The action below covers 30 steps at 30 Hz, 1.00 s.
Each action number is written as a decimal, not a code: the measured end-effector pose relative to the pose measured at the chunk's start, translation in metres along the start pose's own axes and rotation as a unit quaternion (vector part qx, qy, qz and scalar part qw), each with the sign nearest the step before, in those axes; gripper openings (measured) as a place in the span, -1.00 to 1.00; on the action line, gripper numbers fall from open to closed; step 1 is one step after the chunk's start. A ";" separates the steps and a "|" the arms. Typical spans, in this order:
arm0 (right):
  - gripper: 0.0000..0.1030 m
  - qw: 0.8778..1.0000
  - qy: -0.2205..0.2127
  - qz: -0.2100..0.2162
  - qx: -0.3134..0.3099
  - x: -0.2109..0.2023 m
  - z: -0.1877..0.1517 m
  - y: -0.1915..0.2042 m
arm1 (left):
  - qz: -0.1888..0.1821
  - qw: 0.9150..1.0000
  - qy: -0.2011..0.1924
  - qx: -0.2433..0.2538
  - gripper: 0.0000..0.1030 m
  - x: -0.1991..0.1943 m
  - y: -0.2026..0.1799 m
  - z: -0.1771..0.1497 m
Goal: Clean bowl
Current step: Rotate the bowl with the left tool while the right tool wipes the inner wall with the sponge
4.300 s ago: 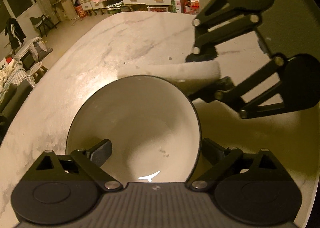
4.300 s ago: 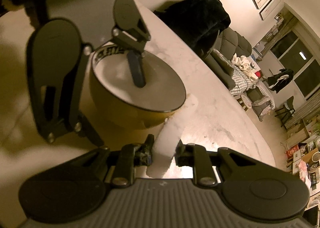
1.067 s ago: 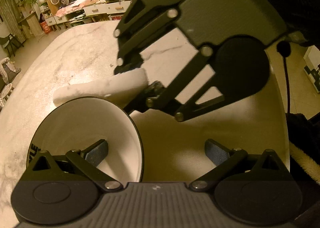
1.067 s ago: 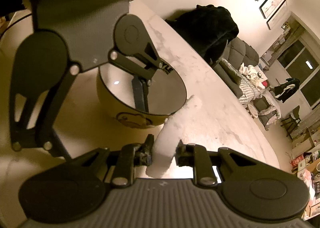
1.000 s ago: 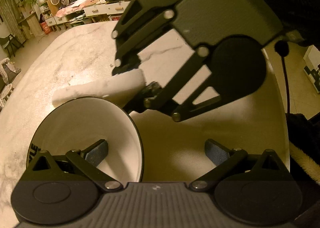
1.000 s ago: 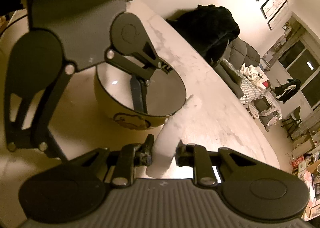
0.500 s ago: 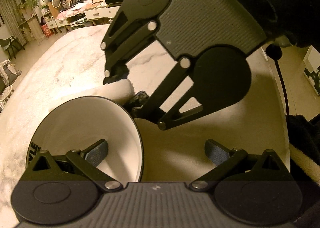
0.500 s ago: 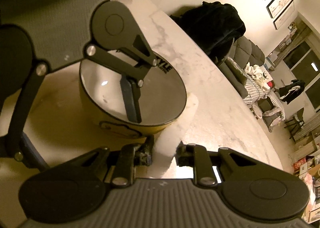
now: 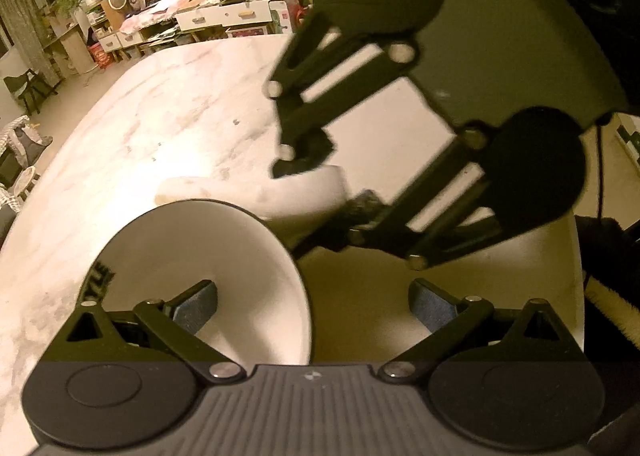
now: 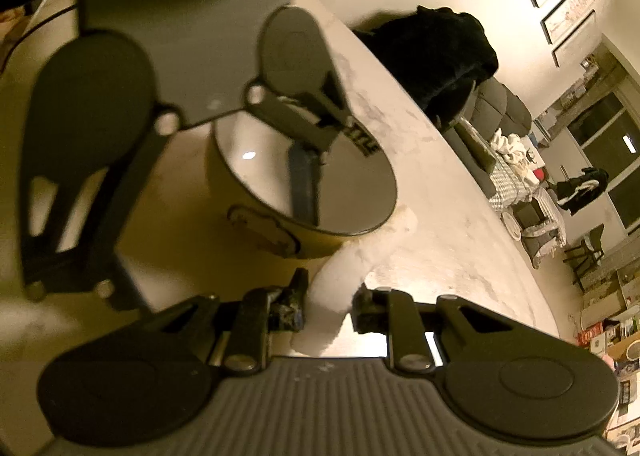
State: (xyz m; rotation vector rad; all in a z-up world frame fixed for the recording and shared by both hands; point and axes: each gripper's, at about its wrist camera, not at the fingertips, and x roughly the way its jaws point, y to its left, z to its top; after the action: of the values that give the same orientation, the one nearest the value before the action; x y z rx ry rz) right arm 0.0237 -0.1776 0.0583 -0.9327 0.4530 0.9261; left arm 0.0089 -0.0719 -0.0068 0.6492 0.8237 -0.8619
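- The bowl [image 9: 208,268] stood tipped on the marble surface [image 9: 160,127], toward its near edge, white inside, yellow outside with dark lettering by the rim.
- The left hand-held gripper [image 9: 312,308] straddled the bowl's wall: one finger [image 9: 196,308] sat inside the bowl, the other outside, with a wide gap between. Its jaws stood spread, and whether either pad pressed the wall could not be told.
- Judged from that, the bowl was only loosely steadied. A sideways shove could let it roll off the finger or rock flat and skid across the smooth stone.
- The right hand-held gripper [image 10: 328,304] was pinched tight on a white rolled cloth [image 10: 352,260], which stuck out forward; the cloth's far end lay just beside the bowl's outer rim, seemingly touching it.
- The cloth was outside the bowl, not in it. Pushing ahead from here would likely press the wall from outside and drive the bowl against the left finger, not wipe anything.
- The roll was soft and held only at one end, so it might fold or slip out of the pinch once it dragged on the glaze.
- Both tools were crowded over the bowl; lifting the cloth over the rim risked knocking the right gripper's linkage against the left one.
- A dark bundle [image 10: 436,51] sat at the surface's far edge, well apart and in no danger.
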 end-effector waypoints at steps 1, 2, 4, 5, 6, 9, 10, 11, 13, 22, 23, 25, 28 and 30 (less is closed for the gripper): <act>-0.56 1.000 -0.001 0.002 -0.002 -0.002 0.001 0.002 | 0.001 1.000 0.002 0.000 0.97 -0.001 0.001 -0.001; -0.56 1.000 -0.002 0.004 -0.004 -0.004 0.001 0.005 | 0.000 1.000 0.004 -0.001 0.97 -0.002 0.001 -0.001; -0.56 1.000 -0.003 0.009 -0.009 -0.007 0.001 0.008 | -0.003 1.000 0.006 -0.007 0.97 -0.002 0.004 -0.002; -0.56 1.000 -0.004 0.013 -0.013 -0.010 0.002 0.011 | -0.005 1.000 0.007 -0.010 0.98 -0.002 0.005 -0.002; -0.56 1.000 -0.005 0.015 -0.017 -0.011 0.002 0.013 | -0.007 1.000 0.006 -0.010 0.98 -0.002 0.006 -0.002; -0.56 1.000 -0.006 0.015 -0.022 -0.012 0.001 0.013 | -0.009 1.000 0.006 -0.010 0.99 -0.003 0.005 -0.002; -0.56 1.000 -0.006 0.014 -0.021 -0.011 0.000 0.012 | -0.010 1.000 0.007 -0.009 0.99 -0.003 0.005 -0.002; -0.56 1.000 -0.006 0.012 -0.018 -0.010 0.000 0.010 | -0.011 1.000 0.007 -0.008 0.99 -0.004 0.005 -0.002; -0.56 1.000 -0.007 0.009 -0.012 -0.008 -0.001 0.005 | -0.012 1.000 0.007 -0.008 0.99 -0.004 0.005 -0.002; -0.56 1.000 -0.012 0.010 -0.012 0.014 0.005 -0.013 | -0.015 1.000 -0.008 -0.012 1.00 -0.007 0.001 -0.009; -0.56 1.000 -0.013 0.011 -0.010 0.016 0.005 -0.015 | -0.015 1.000 -0.009 -0.012 1.00 -0.007 0.001 -0.009; -0.56 1.000 -0.014 0.012 -0.009 0.018 0.006 -0.016 | -0.015 1.000 -0.011 -0.011 1.00 -0.007 0.001 -0.009; -0.56 1.000 -0.014 0.012 -0.006 0.018 0.006 -0.013 | -0.016 1.000 -0.016 -0.008 0.99 -0.008 0.000 -0.010; -0.56 1.000 -0.012 0.013 0.003 0.016 0.006 -0.011 | -0.017 1.000 -0.020 -0.005 0.99 -0.007 -0.002 -0.007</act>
State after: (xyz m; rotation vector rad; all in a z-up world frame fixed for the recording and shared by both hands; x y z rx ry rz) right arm 0.0411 -0.1682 0.0556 -0.9113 0.4468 0.9583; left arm 0.0019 -0.0645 -0.0050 0.6082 0.8044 -0.8992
